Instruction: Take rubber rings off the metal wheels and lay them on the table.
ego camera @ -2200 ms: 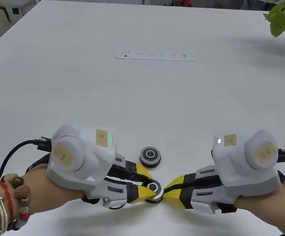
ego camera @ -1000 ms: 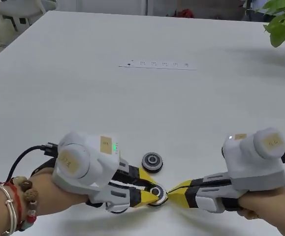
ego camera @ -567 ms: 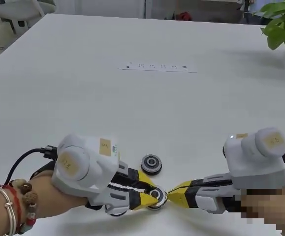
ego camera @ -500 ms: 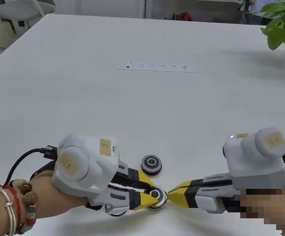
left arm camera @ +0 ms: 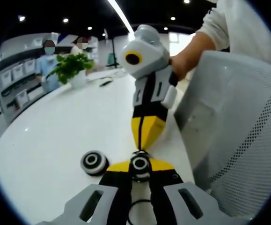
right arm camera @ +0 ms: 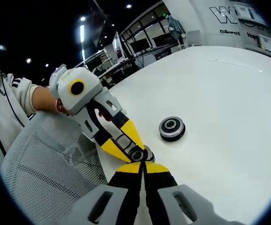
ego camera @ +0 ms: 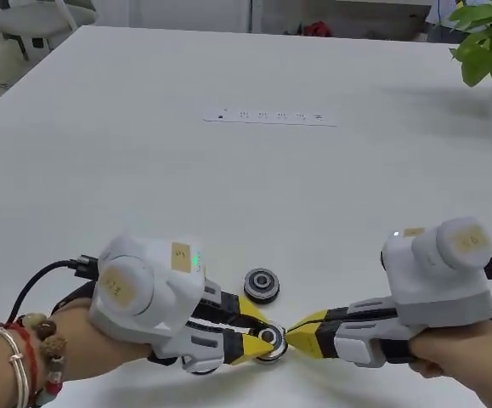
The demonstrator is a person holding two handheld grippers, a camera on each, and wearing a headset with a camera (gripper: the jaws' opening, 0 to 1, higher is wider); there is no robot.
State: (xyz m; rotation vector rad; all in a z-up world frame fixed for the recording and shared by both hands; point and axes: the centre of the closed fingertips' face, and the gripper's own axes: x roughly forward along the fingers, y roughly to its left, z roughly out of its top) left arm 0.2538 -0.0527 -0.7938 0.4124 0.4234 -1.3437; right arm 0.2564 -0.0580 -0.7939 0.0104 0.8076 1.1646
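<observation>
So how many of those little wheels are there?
2 wheels. One wheel is held by the left gripper, the right gripper touching it; the other lies free on the table just beyond. None seems hidden.

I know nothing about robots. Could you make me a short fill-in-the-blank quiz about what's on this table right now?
1. The left claw grips a small metal wheel between its ____ tips.
2. A second wheel lies on the ____ table, just beyond the claws.
3. The power strip lies ____ from the person than both wheels.
Missing words: yellow; white; farther.
</observation>
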